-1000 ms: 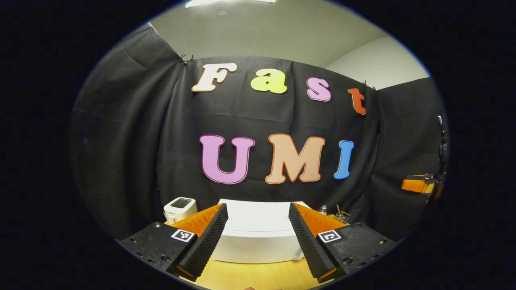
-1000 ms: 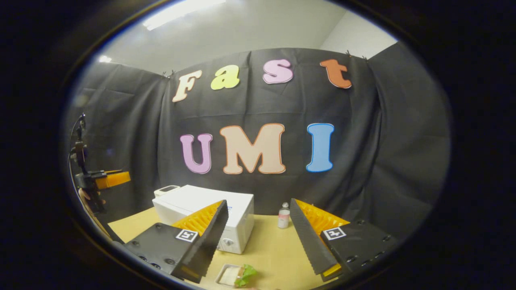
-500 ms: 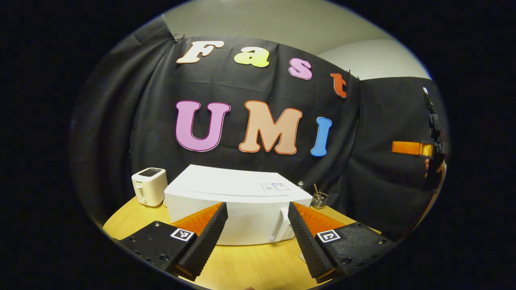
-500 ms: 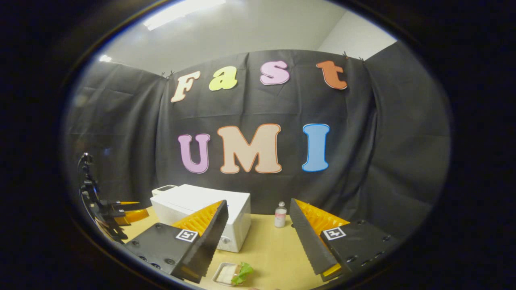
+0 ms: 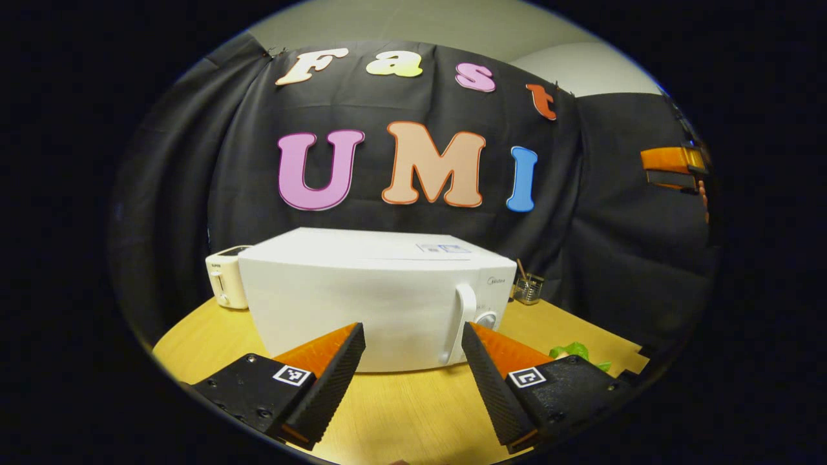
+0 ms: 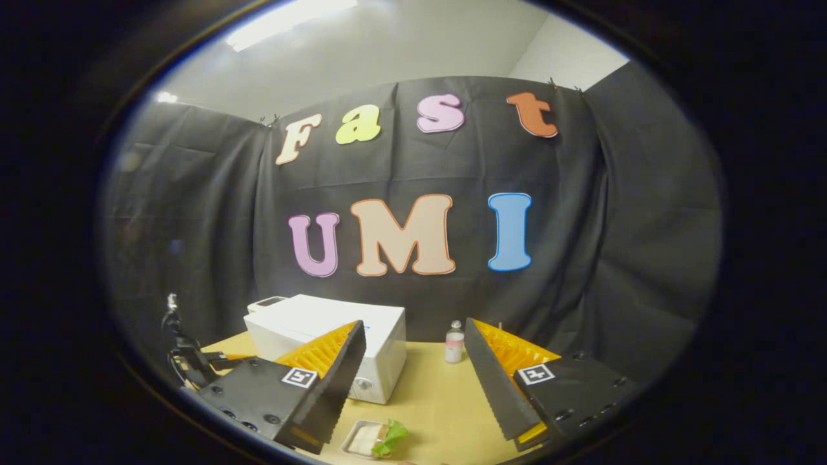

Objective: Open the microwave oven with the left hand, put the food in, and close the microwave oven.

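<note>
The left gripper (image 5: 411, 381), wide open and empty, faces the shut microwave (image 5: 368, 297) near its handle (image 5: 460, 323). The right gripper (image 6: 413, 381), also open and empty, hangs above the food (image 6: 378, 440) on the table (image 6: 433, 407). A shallow bite could slip off the handle.

- The left gripper (image 5: 413, 381) is held out level, its two fingers wide apart with nothing between them.
- The right gripper (image 6: 413, 381) is raised, its fingers spread wide and empty too.
</note>
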Motion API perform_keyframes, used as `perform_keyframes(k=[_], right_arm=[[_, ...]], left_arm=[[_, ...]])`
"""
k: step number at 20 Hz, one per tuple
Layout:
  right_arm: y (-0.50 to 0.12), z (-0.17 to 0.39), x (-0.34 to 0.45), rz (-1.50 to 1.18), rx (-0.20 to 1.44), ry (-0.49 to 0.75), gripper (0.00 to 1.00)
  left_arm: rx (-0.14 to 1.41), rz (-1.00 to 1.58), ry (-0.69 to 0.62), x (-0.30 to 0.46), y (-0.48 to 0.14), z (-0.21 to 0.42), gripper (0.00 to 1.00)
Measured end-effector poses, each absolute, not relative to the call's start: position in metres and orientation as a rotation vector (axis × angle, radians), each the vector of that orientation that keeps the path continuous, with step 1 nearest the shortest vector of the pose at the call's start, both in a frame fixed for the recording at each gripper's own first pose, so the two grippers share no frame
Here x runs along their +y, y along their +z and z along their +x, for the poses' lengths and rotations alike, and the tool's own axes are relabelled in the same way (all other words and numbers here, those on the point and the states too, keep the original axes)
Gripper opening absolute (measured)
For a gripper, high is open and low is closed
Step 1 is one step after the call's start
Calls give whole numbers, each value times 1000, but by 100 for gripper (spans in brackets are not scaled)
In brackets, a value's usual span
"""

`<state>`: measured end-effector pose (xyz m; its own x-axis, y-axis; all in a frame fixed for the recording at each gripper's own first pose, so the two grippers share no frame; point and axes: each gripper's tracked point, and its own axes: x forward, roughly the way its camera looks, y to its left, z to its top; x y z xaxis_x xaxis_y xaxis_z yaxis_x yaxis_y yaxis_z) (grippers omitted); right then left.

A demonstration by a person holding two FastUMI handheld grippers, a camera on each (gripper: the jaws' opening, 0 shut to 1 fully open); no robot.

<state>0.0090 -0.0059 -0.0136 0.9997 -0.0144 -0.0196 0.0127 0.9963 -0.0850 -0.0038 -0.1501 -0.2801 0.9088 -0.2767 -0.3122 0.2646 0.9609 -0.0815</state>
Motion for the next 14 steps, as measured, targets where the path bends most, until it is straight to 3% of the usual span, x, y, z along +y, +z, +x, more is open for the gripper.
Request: perform_keyframes(k=[2, 3, 8, 14], right_arm=[[-17, 6, -2, -89, 18, -1, 92], [-17, 6, -1, -86, 20, 2, 96], [-17, 3, -3, -97, 16, 6, 92], [-21, 1, -17, -88, 16, -15, 92]], left_arm=[[316, -33, -291, -161, -292, 6, 96], [316, -36, -298, -167, -298, 10, 95], [358, -73, -345, -202, -330, 32, 93], [423, -82, -355, -230, -366, 53, 80]])
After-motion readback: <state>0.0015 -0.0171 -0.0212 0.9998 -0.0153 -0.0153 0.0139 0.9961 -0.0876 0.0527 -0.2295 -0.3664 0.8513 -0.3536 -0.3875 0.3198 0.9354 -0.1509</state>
